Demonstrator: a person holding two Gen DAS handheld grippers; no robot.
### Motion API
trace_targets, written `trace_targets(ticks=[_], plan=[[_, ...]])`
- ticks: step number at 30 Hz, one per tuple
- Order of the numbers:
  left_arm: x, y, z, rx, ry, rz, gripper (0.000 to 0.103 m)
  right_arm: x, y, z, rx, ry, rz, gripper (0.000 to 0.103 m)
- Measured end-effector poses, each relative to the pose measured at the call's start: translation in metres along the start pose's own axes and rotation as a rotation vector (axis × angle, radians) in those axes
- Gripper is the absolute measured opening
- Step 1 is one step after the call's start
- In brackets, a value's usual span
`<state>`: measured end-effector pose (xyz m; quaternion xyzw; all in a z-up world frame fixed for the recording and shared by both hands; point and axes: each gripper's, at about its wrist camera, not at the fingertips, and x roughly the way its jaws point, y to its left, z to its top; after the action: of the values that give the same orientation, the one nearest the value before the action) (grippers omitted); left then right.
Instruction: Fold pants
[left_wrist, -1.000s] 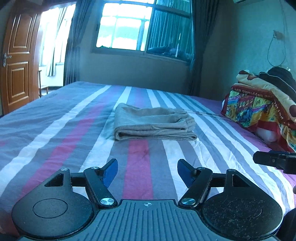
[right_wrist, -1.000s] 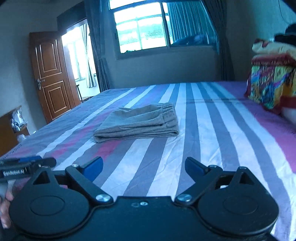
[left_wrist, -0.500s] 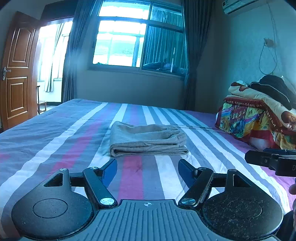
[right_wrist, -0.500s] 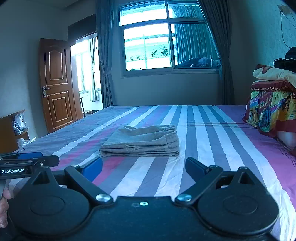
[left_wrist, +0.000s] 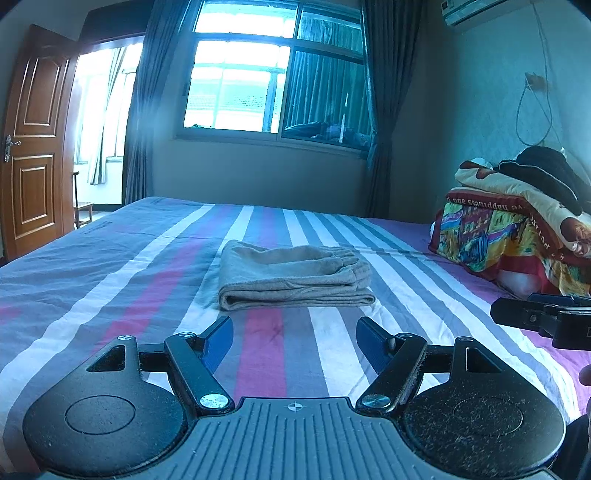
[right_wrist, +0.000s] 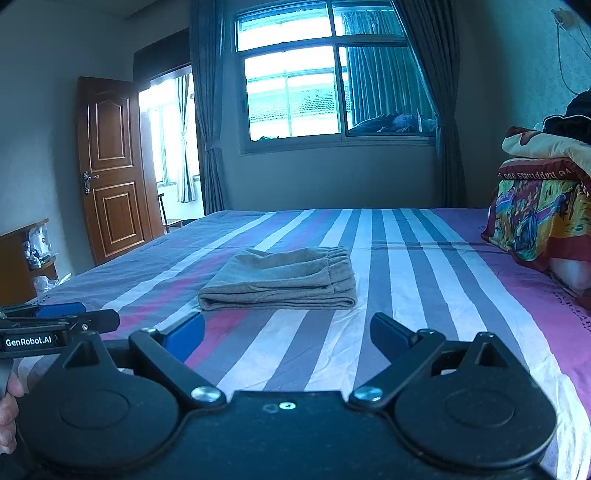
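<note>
Bed (right_wrist: 424, 266): pants (right_wrist: 280, 282), "GenRobot.AI" L gripper (right_wrist: 61, 319).

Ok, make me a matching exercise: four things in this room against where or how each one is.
Things:
1. pants
2. door
3. blankets
4. left gripper

States:
a. stacked at the bed's right side
b. open, empty
c. folded, mid-bed
d. brown, swung open at the left

Pairs: 1-c, 2-d, 3-a, 4-b
</note>
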<state>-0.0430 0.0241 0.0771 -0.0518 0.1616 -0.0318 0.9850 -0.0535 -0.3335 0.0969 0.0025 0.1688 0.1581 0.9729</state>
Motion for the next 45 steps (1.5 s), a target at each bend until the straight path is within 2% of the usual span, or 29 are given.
trace_targets(ticks=[13, 18, 22, 27, 37, 45], plan=[[-0.001, -0.003, -0.002, 0.012, 0.003, -0.004, 0.077, 0.004, 0.001, -0.003, 0.004, 0.015, 0.003, 0.096], [0.000, -0.002, -0.002, 0.008, 0.002, -0.004, 0.088, 0.006, 0.000, -0.004, 0.006, 0.019, 0.005, 0.096], [0.000, -0.004, -0.003, 0.013, 0.000, 0.001, 0.091, 0.006, 0.000, -0.005, 0.007, 0.018, 0.004, 0.096], [-0.003, -0.005, -0.005, 0.010, -0.015, 0.011, 0.101, 0.006, 0.002, -0.007, 0.008, 0.016, -0.001, 0.096], [0.001, -0.002, -0.008, -0.020, 0.020, 0.011, 0.103, 0.005, 0.003, -0.008, 0.016, 0.018, -0.011, 0.099], [0.005, -0.007, -0.011, 0.032, 0.039, 0.059, 0.103, 0.003, 0.003, -0.009, 0.023, 0.012, -0.027, 0.102]])
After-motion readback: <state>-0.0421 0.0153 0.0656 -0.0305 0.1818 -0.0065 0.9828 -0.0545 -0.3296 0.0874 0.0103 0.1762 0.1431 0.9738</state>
